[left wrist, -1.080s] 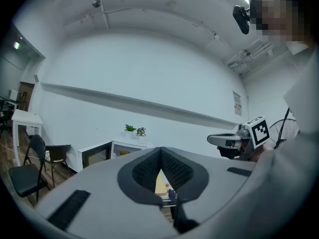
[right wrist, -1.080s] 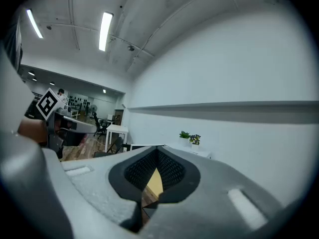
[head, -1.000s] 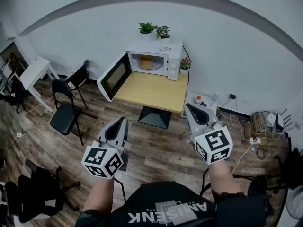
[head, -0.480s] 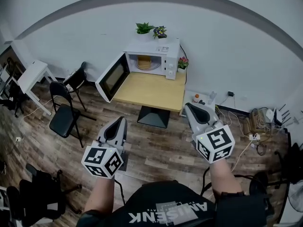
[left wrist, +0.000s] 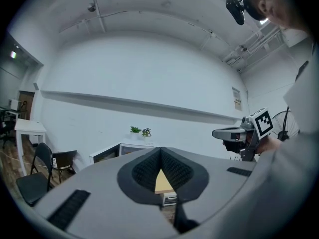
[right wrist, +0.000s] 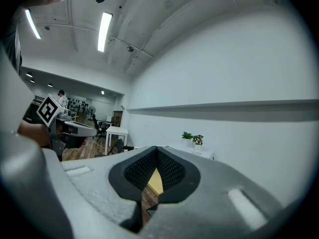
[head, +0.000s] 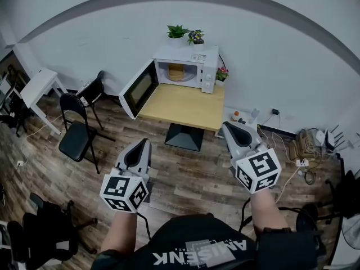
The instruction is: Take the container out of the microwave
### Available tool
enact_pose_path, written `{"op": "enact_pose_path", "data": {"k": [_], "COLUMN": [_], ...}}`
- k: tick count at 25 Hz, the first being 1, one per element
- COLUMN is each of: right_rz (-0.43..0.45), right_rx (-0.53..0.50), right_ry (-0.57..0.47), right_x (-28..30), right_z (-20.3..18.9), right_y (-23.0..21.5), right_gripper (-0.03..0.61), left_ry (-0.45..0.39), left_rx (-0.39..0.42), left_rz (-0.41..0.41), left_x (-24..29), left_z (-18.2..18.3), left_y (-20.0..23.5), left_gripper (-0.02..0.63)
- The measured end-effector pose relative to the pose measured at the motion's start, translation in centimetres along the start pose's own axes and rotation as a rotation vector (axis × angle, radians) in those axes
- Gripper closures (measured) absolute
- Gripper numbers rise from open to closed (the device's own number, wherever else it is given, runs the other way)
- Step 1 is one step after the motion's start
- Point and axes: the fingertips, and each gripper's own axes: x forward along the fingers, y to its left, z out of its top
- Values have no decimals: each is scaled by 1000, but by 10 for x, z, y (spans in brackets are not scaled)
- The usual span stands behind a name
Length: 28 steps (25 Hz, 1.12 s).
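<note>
Tan container (head: 176, 72) small and indistinct inside open microwave (head: 188, 53) at 12 o'clock, left gripper (head: 147, 143) at 7 o'clock, right gripper (head: 226, 126) at 4 o'clock, both well apart from it, jaws pressed together, empty

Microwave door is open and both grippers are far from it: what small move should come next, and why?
Probably step closer, carrying both grippers toward the microwave. Its door hangs open with the container visible inside, but the left gripper and right gripper, both shut and empty, hover over the floor, well short of the table.
</note>
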Motion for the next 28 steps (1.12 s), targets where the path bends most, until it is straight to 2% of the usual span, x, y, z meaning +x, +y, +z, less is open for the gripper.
{"op": "enact_pose_path", "data": {"k": [5,13,21,28], "right_rz": [-12,-7,42,86], "right_rx": [1,-7,-14,-29], "right_ry": [-3,8,-19,-41], "right_x": [8,28,81,141], "right_z": [-1,-3,6,14], "right_y": [23,43,19,-26], "right_gripper": [572,572,572,572], "left_ry": [-23,-13,-10,-16], "left_rx": [-11,-31,-10,0], "left_rz": [-3,-6,55,105], "left_x": [-19,-30,0,58], "left_z": [0,-12,-6,9], "left_y": [22,47,73,95], "left_gripper": [612,612,612,612]}}
